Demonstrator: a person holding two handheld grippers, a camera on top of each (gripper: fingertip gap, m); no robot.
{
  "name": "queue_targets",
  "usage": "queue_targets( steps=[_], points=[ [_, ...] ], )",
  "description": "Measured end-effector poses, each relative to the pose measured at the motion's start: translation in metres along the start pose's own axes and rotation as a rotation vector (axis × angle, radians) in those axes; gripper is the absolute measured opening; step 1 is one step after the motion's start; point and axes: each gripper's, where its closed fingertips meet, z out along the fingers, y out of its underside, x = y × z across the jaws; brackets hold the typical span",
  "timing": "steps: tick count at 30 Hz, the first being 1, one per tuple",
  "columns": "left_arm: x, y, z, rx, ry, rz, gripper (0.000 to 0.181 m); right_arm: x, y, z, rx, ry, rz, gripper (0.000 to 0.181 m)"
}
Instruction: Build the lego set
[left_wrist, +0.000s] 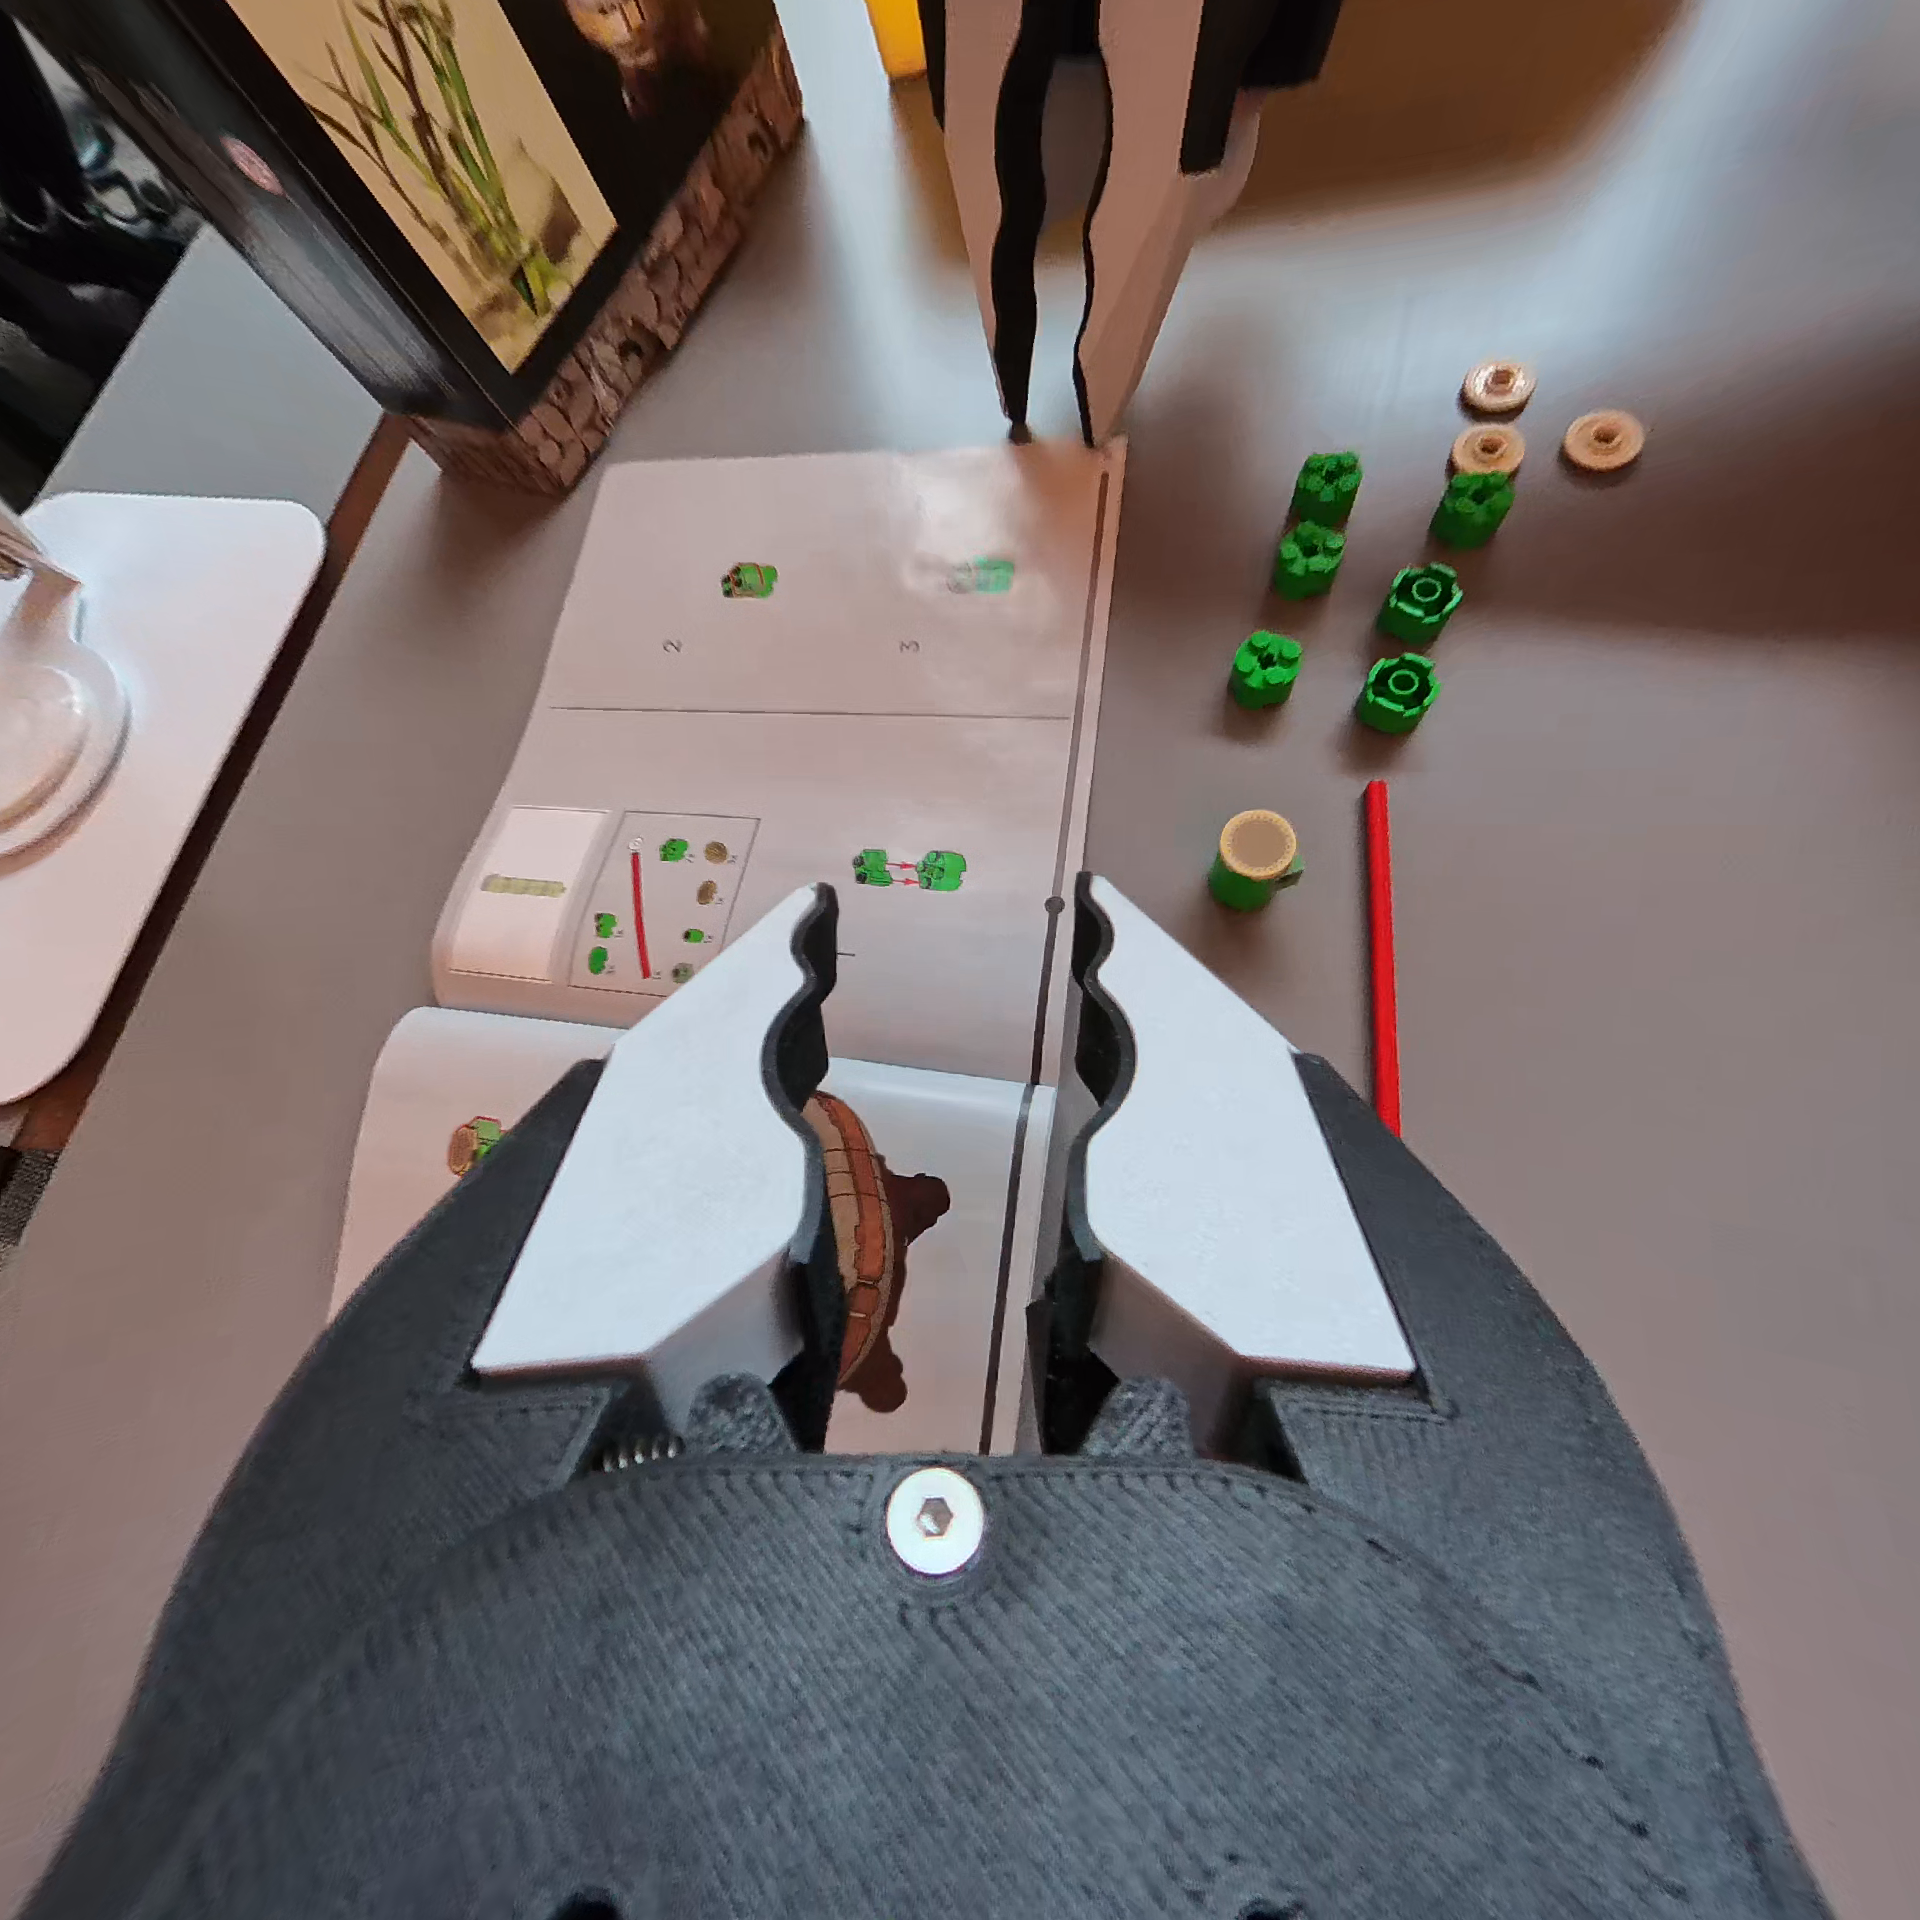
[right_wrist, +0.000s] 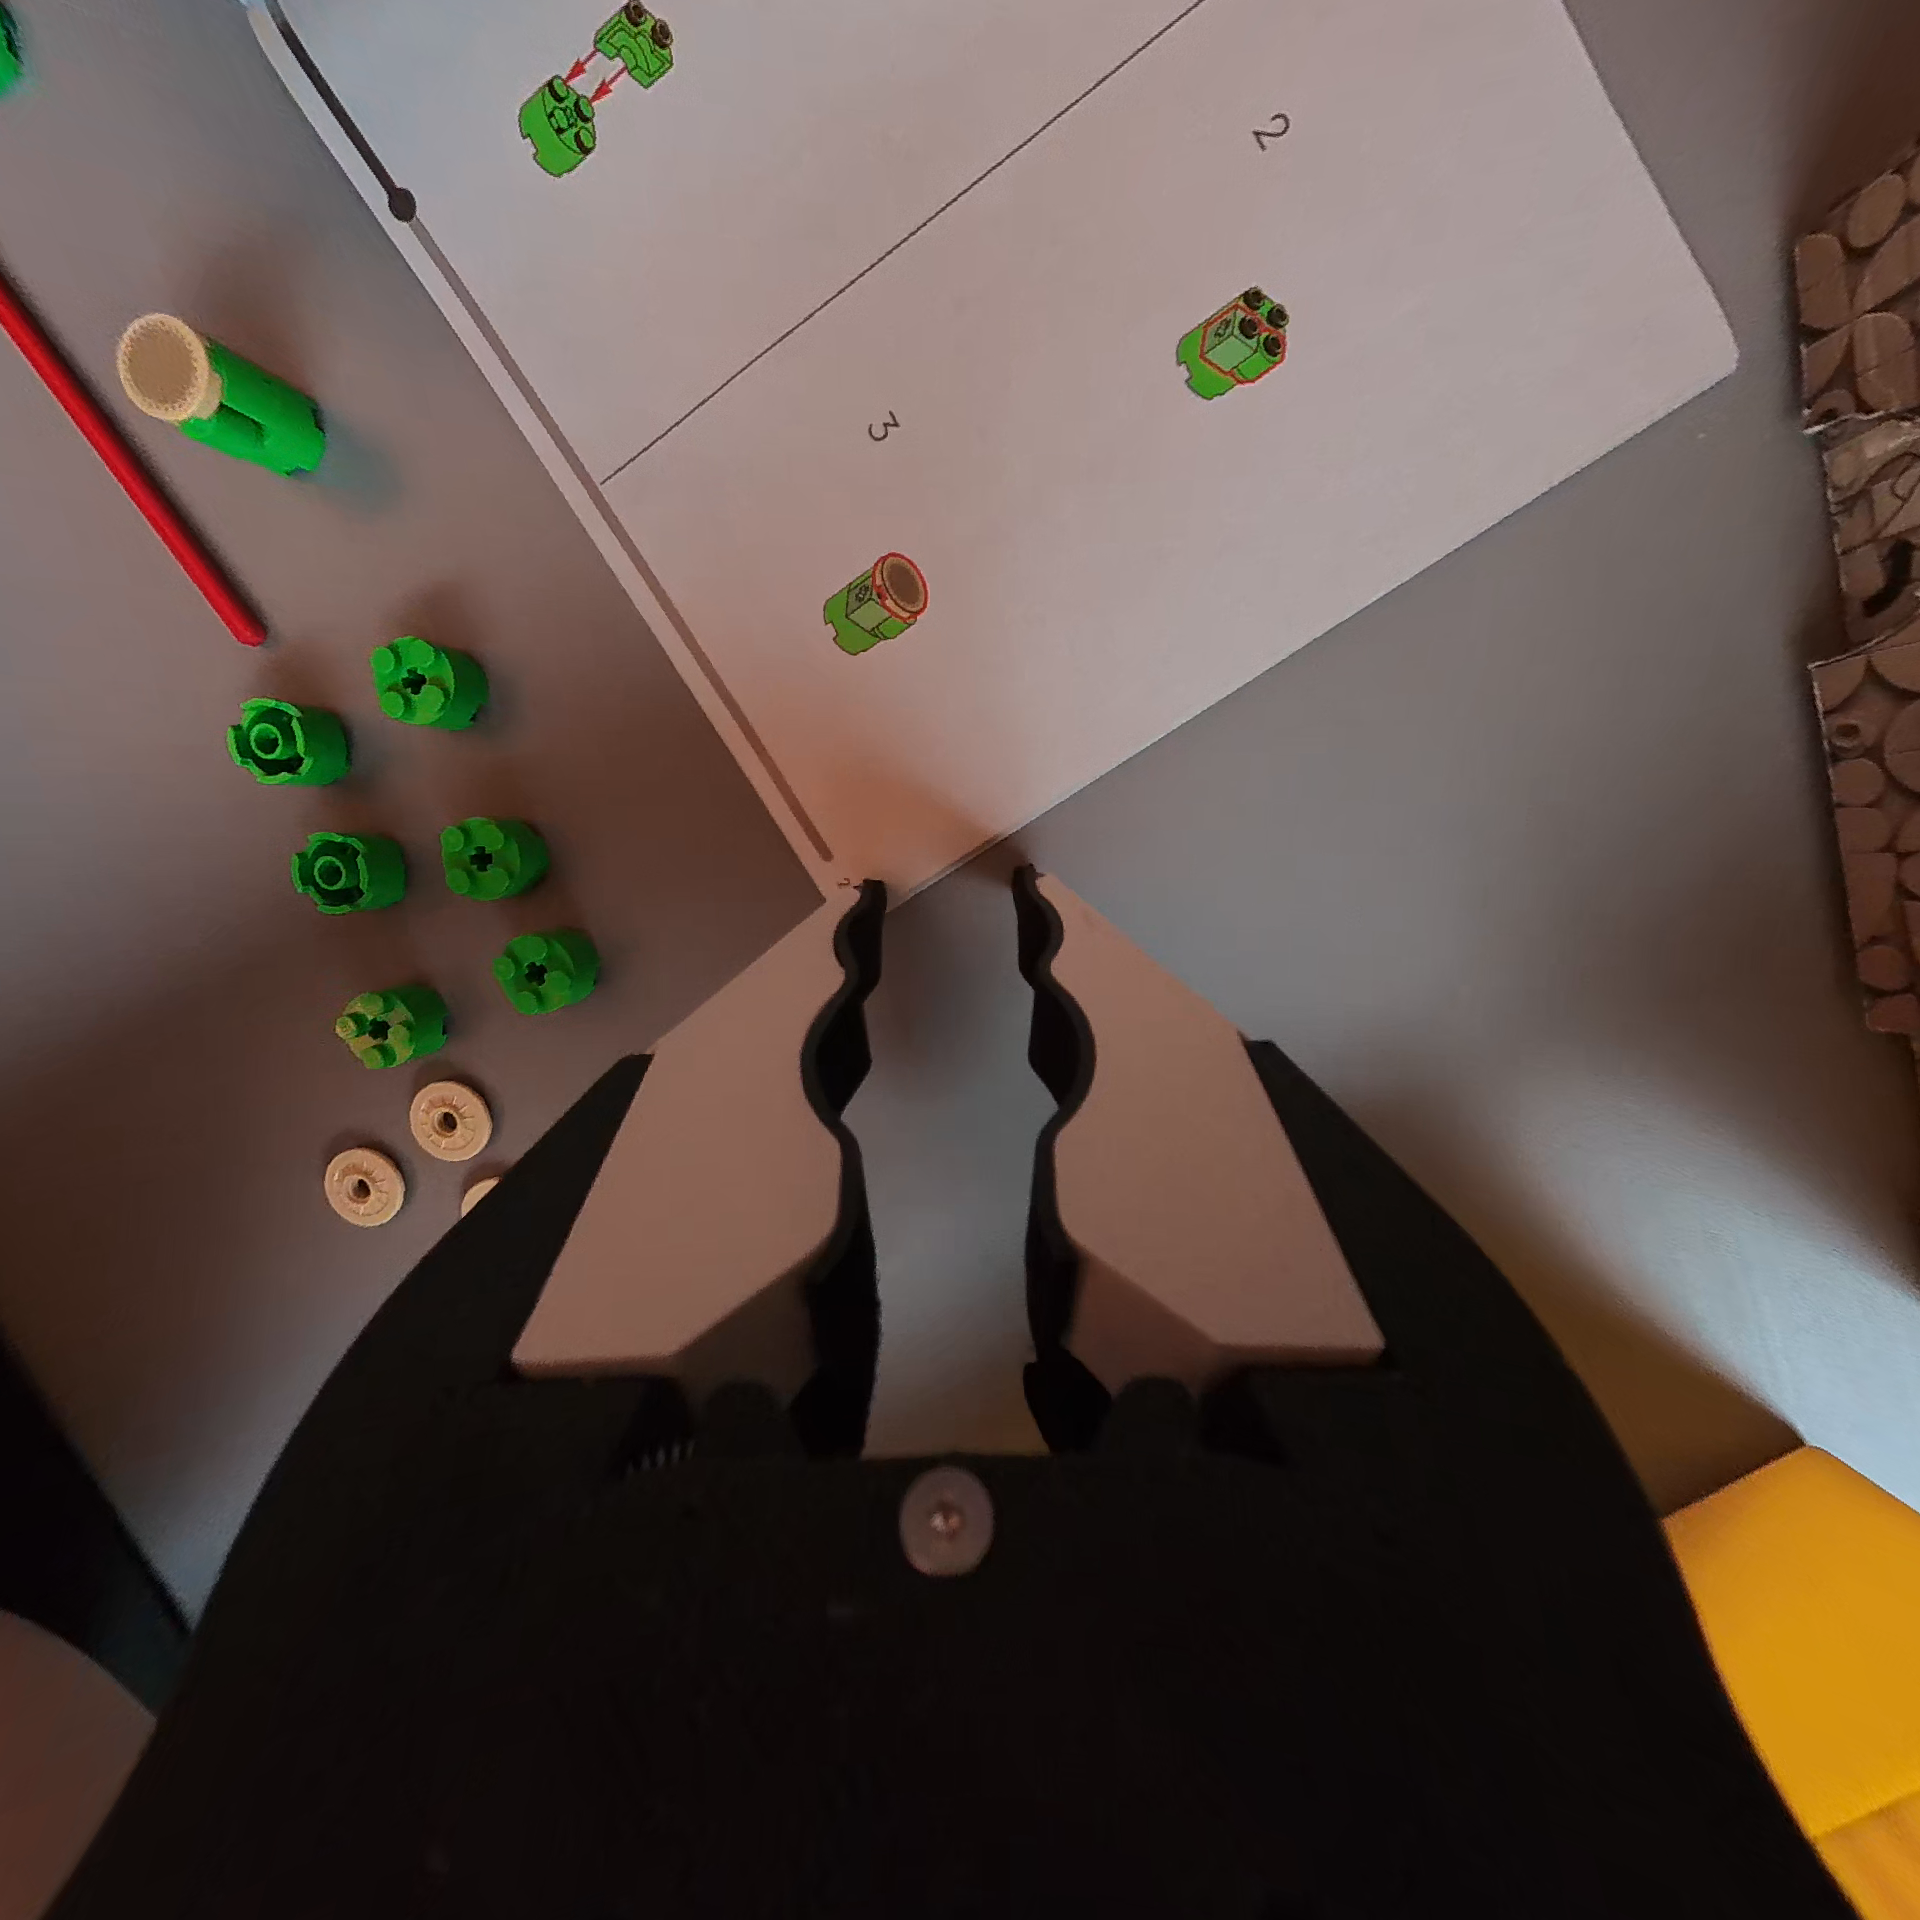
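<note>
Instruction booklet (left_wrist: 831, 727) lies open and flat on the grey table (left_wrist: 1662, 1143), and serves as the landmark. At its far corner the right gripper (left_wrist: 1049, 431) points tips-down, its jaws parted with nothing between them; its fingertips sit right at the page corner, though contact is hard to judge. Over the booklet's near pages the left gripper (left_wrist: 951, 899) hangs with its jaws spread wide and empty, hiding part of a printed brown figure. Beyond the booklet's far-left edge stands the set's box (left_wrist: 468, 208), cut off by the frame. Just off the booklet's right edge lies a red rod (left_wrist: 1380, 956), its long axis running parallel to that edge and its near end hidden behind the left gripper. Between rod and booklet is a green cylinder with a tan cap (left_wrist: 1254, 862), cap facing up. Farther along the same side are six loose green round bricks (left_wrist: 1340, 592) in two rough columns. Past them lie three tan round plates (left_wrist: 1496, 387), one touching a green brick; in the right wrist view the third is mostly hidden behind the gripper body.
</note>
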Motion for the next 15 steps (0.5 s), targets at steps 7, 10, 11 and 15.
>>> queue_targets(
  steps=[7, 10, 11, 15],
  points=[
    [-0.013, -0.012, -0.024, 0.045, -0.030, -0.015, 0.044, 0.002, 0.000, 0.000, -0.004, 0.011, 0.002, 0.023],
    [-0.018, -0.018, -0.035, 0.080, -0.030, -0.041, 0.044, 0.002, 0.000, 0.001, -0.030, 0.034, -0.018, 0.023],
    [-0.020, -0.020, -0.039, 0.089, -0.031, -0.047, 0.044, 0.002, 0.000, 0.001, -0.043, 0.044, -0.021, 0.023],
    [-0.023, -0.026, -0.050, 0.119, -0.024, -0.066, 0.044, 0.000, 0.001, 0.001, -0.088, 0.068, -0.028, 0.020]
  ],
)
